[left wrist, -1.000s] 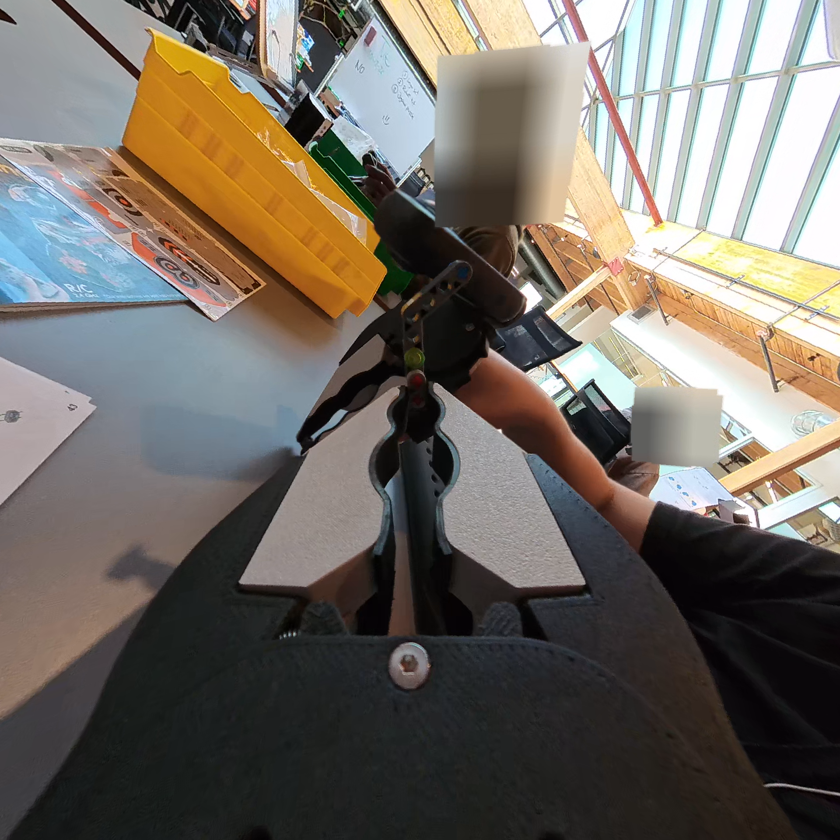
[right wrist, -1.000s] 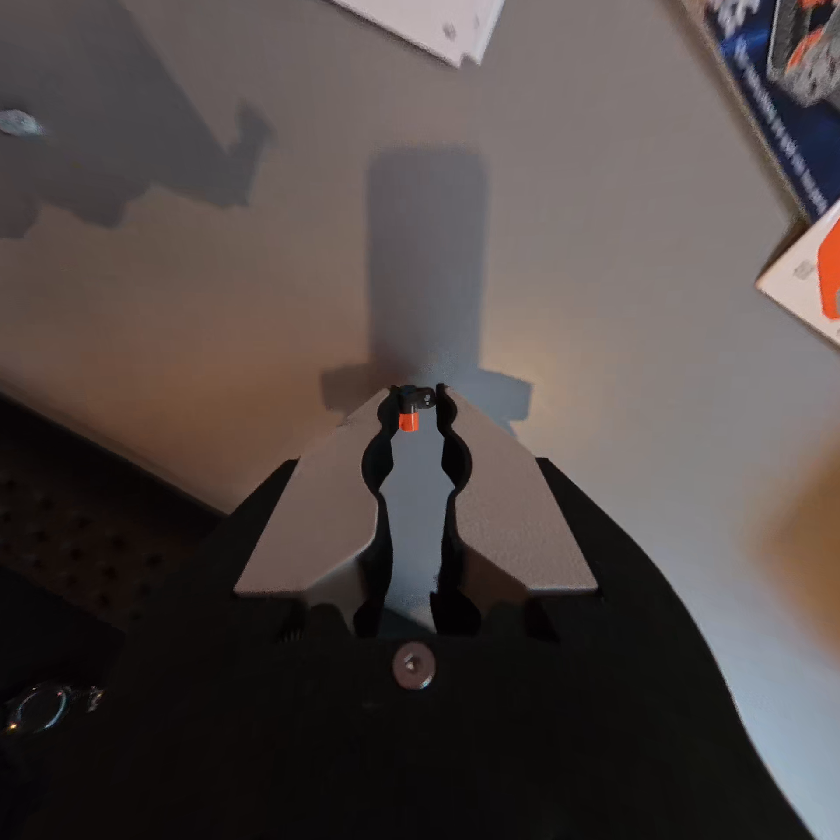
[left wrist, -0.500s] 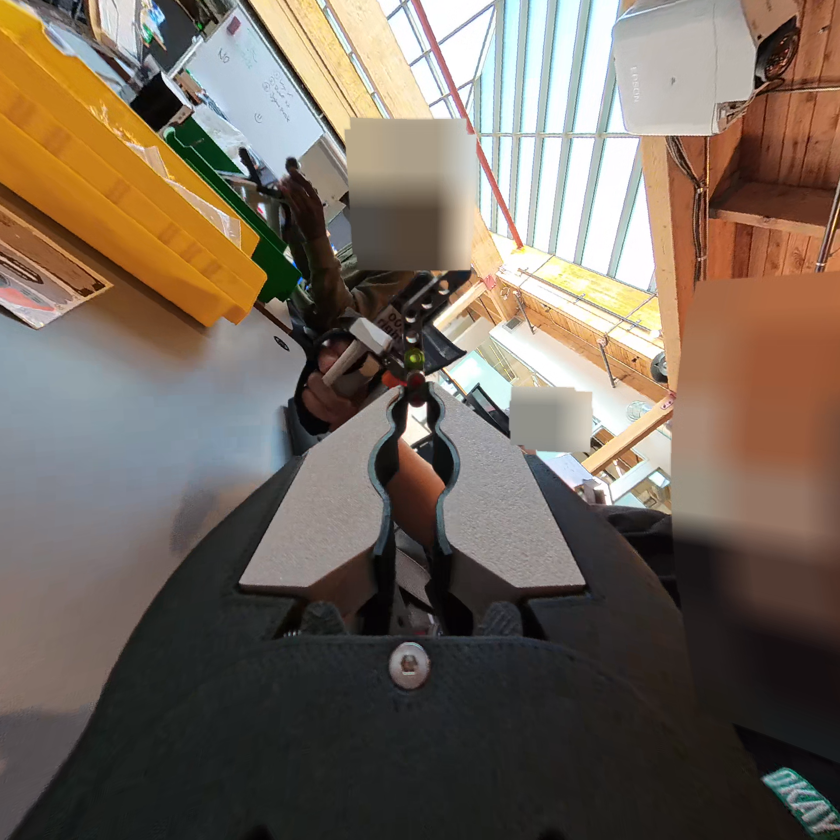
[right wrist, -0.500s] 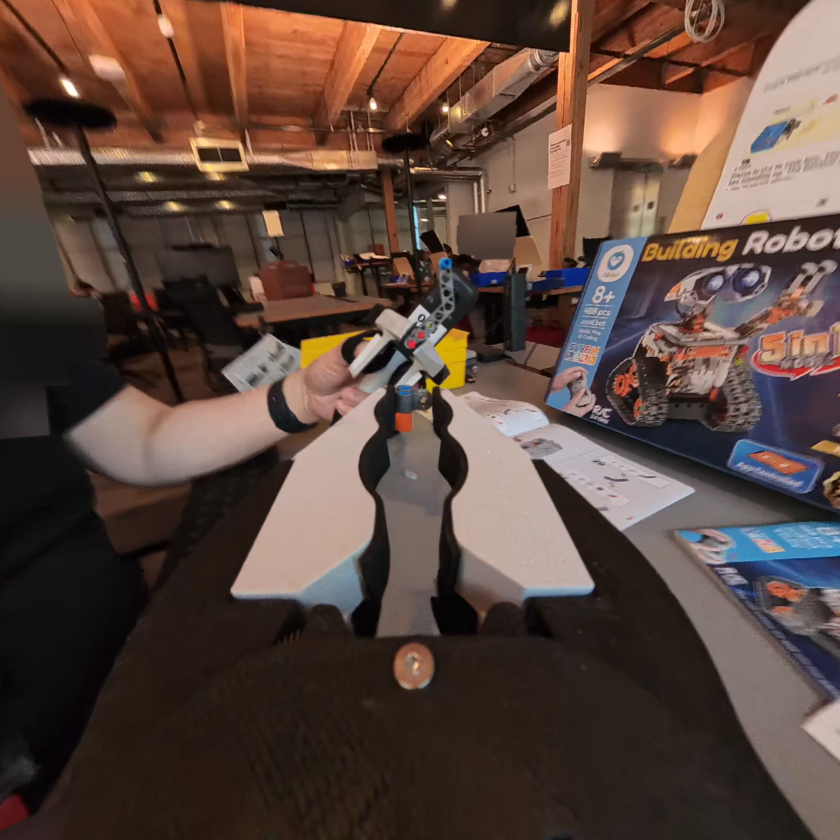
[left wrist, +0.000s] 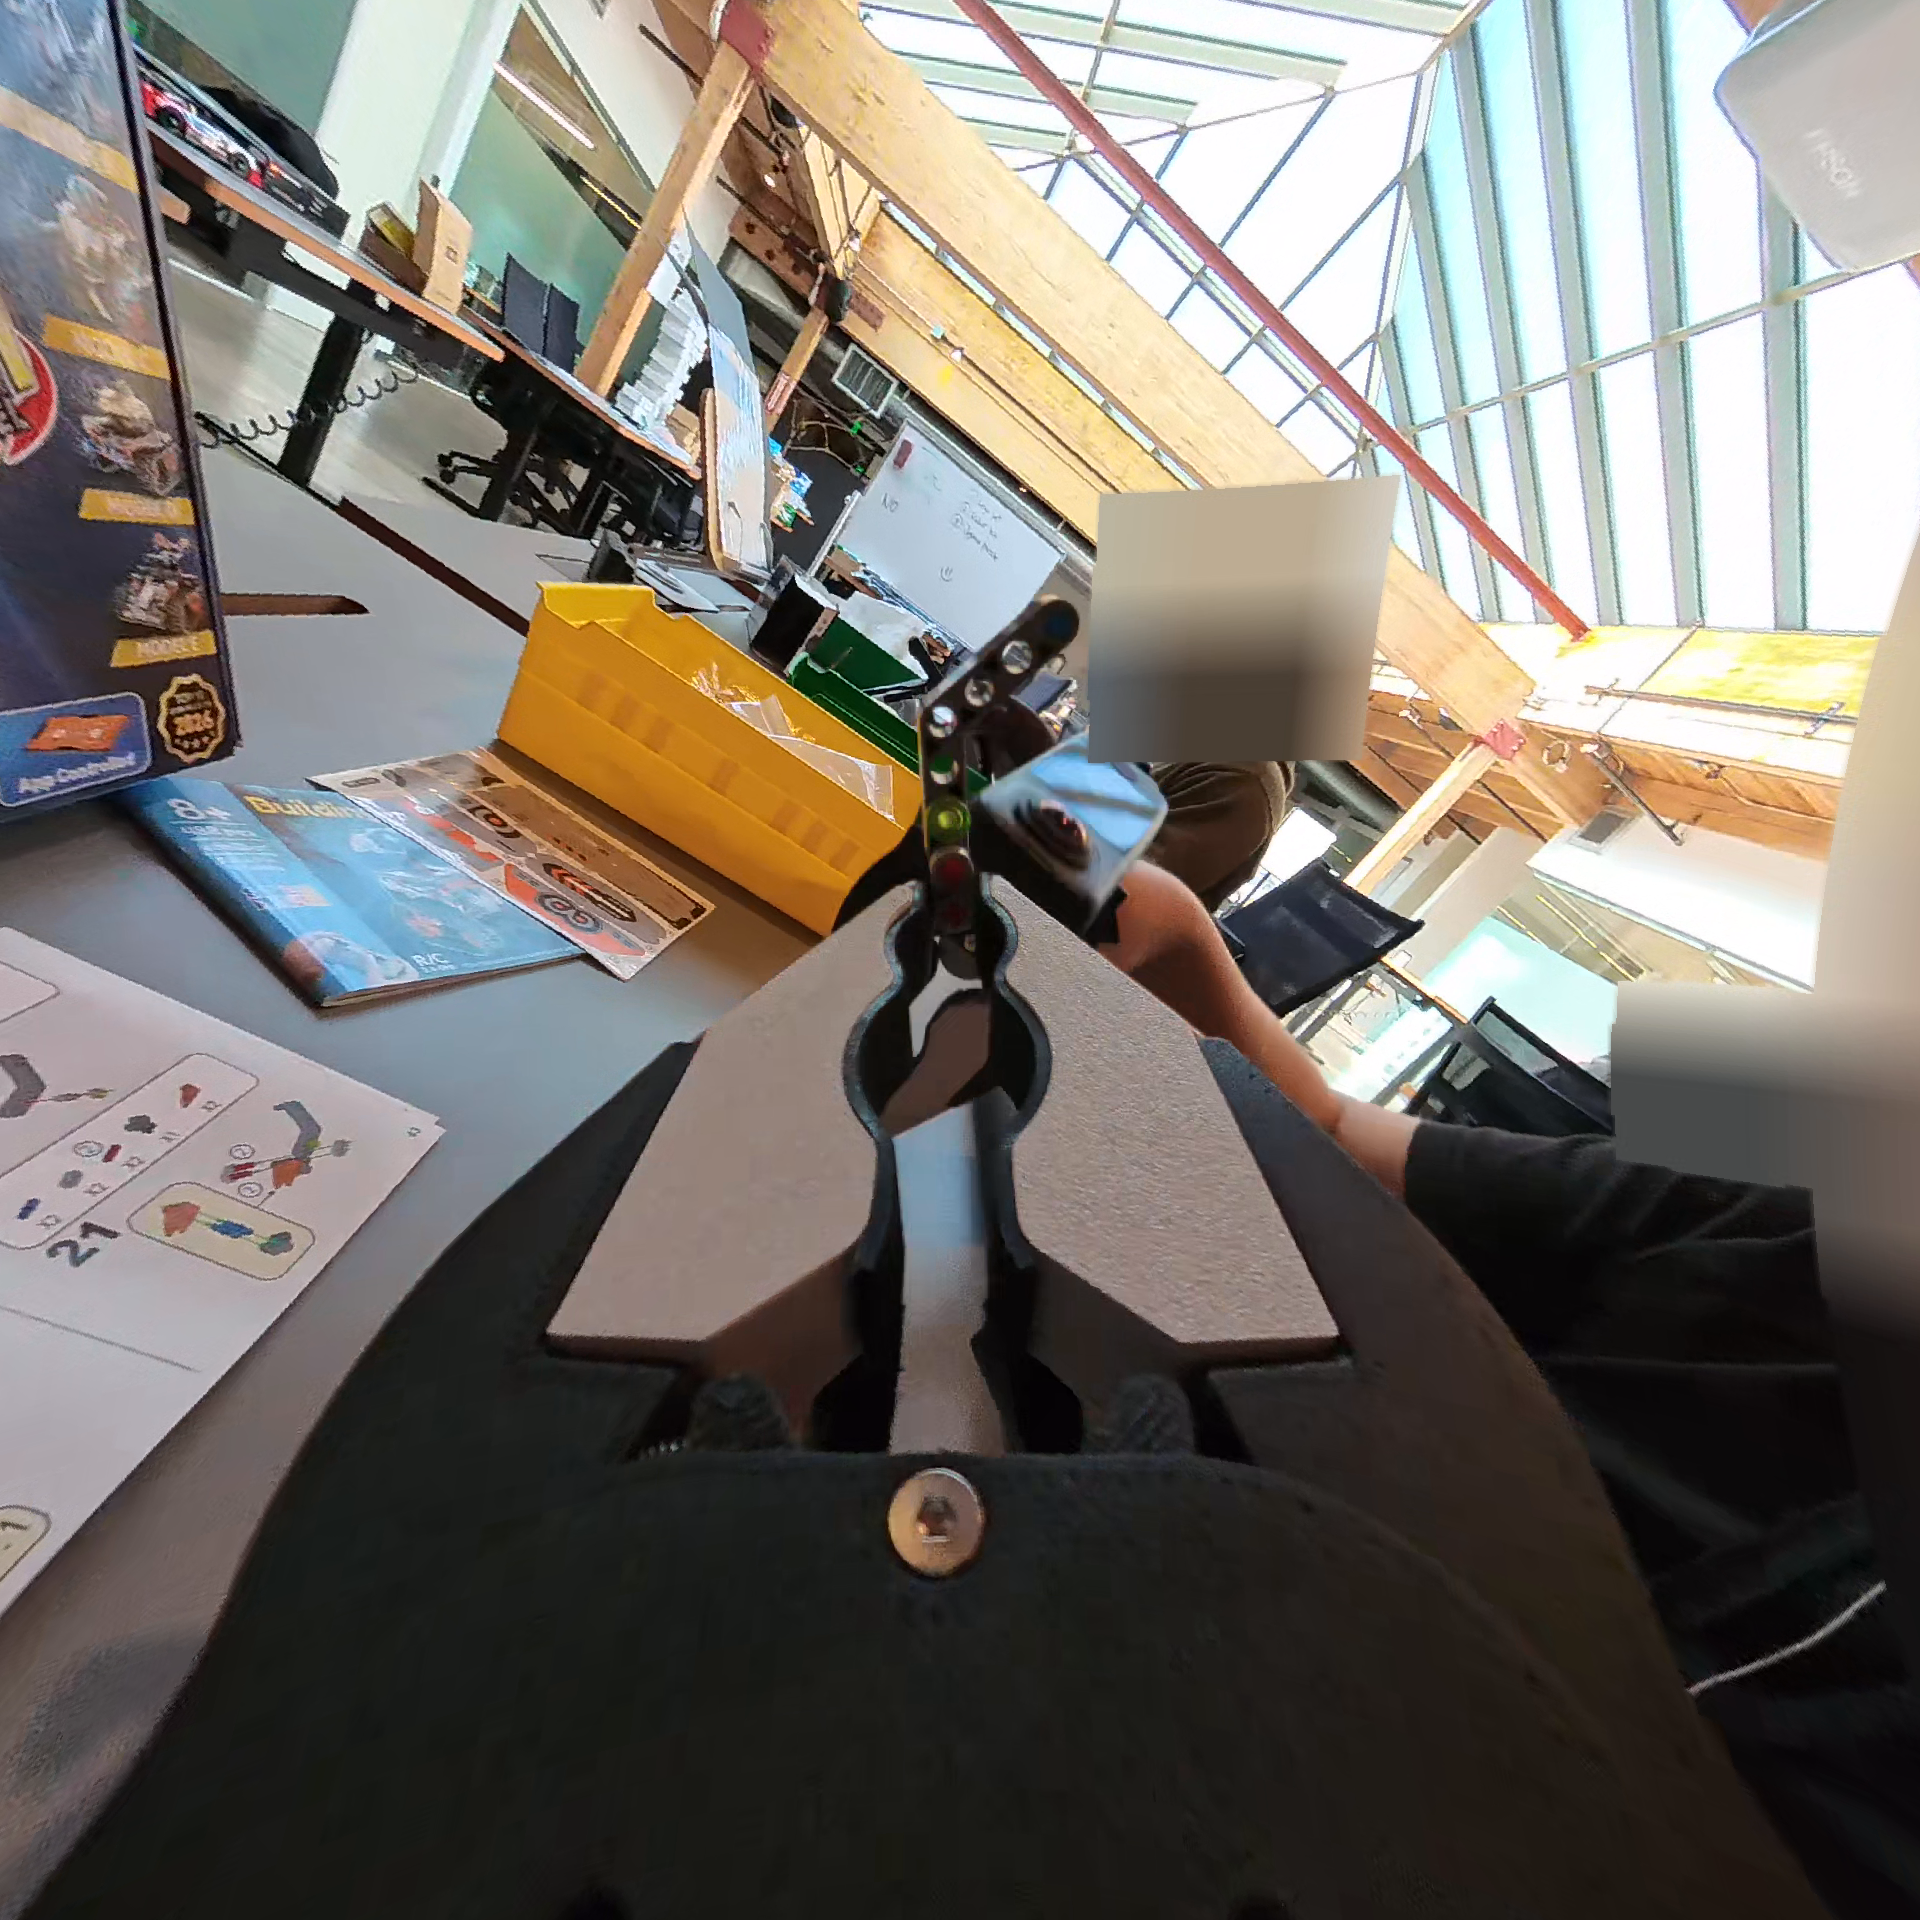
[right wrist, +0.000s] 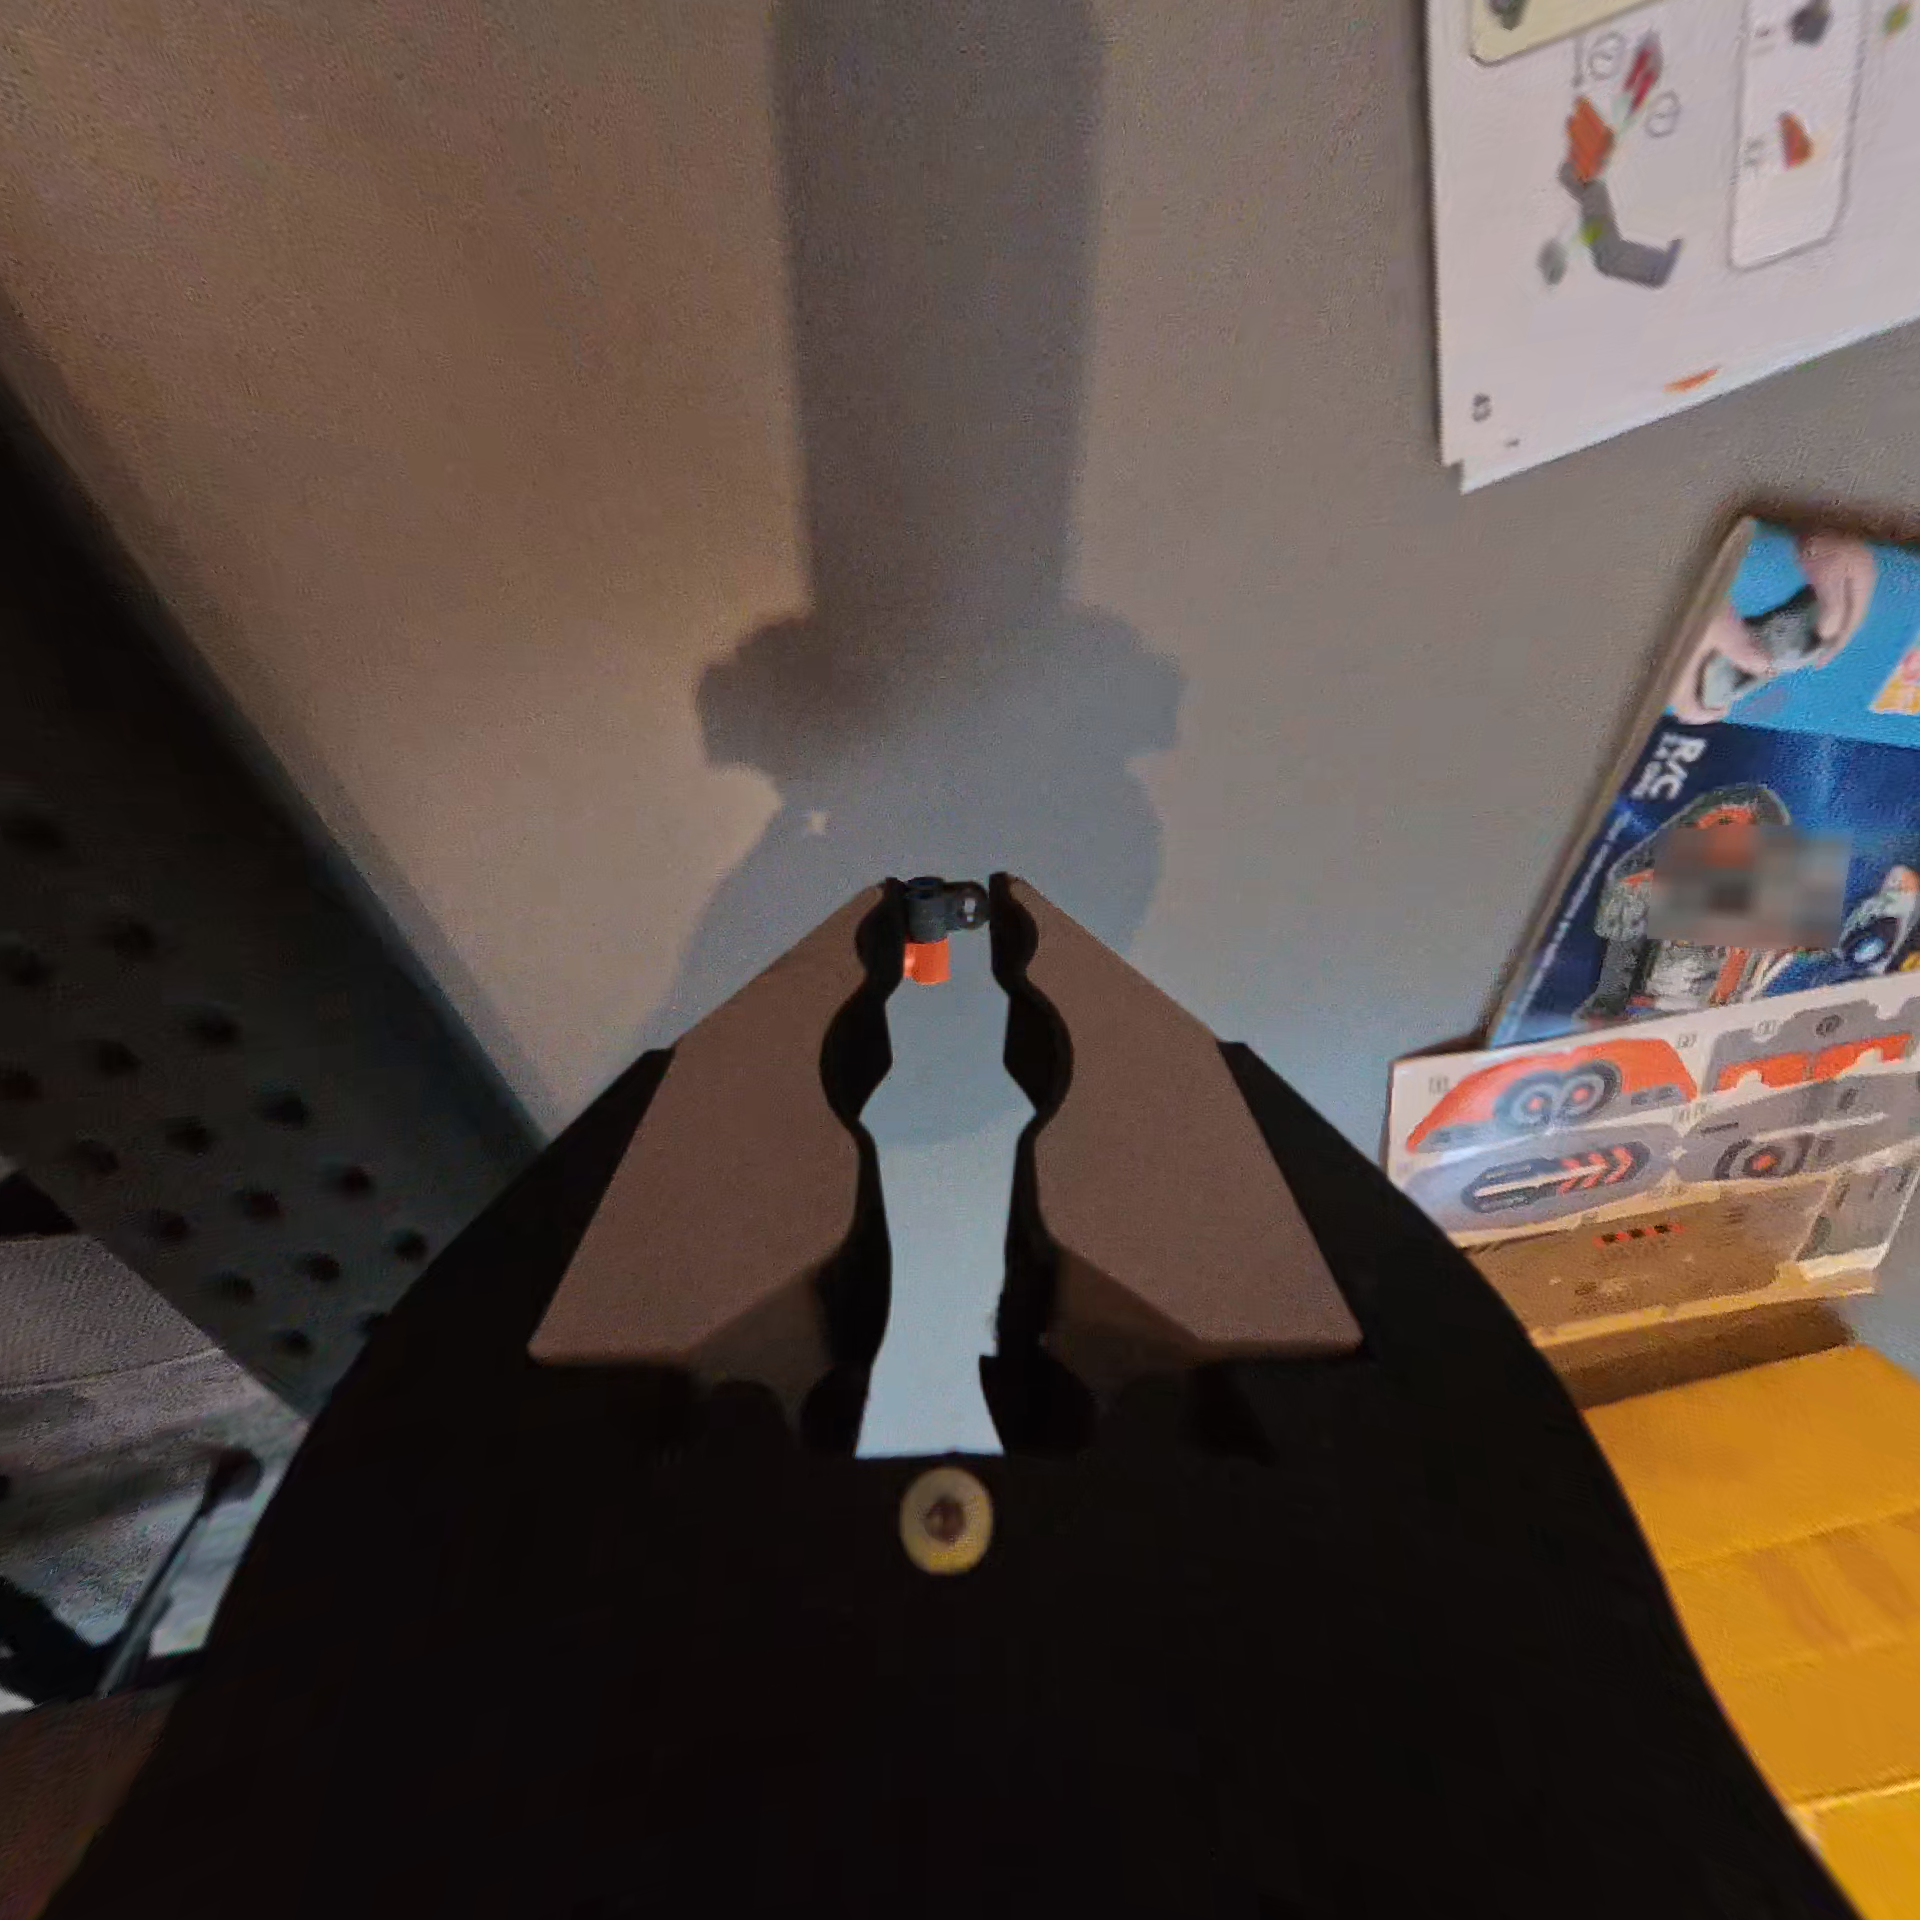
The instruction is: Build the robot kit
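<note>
**Over the grey table, both grippers loaded**

At your left, the left gripper (left wrist: 951,914) is clamped on a black perforated plastic beam (left wrist: 982,686) carrying a green and a red pin, held up off the grey table (left wrist: 468,644). Half a second ago it faced the skylights; it has swung back towards the table. Around it lie a tall blue printed box (left wrist: 94,416), a white instruction sheet (left wrist: 156,1143), a blue booklet (left wrist: 343,894), a sticker sheet (left wrist: 540,852) and a yellow plastic bin (left wrist: 707,748), all well apart from the fingers.

At your right, the right gripper (right wrist: 940,896), which faced out across the room half a second ago, now points down at bare table. Its tips pinch a small dark grey connector with an orange pin (right wrist: 933,925). Nothing lies beneath; a dark perforated panel (right wrist: 156,1039) flanks the left.
</note>
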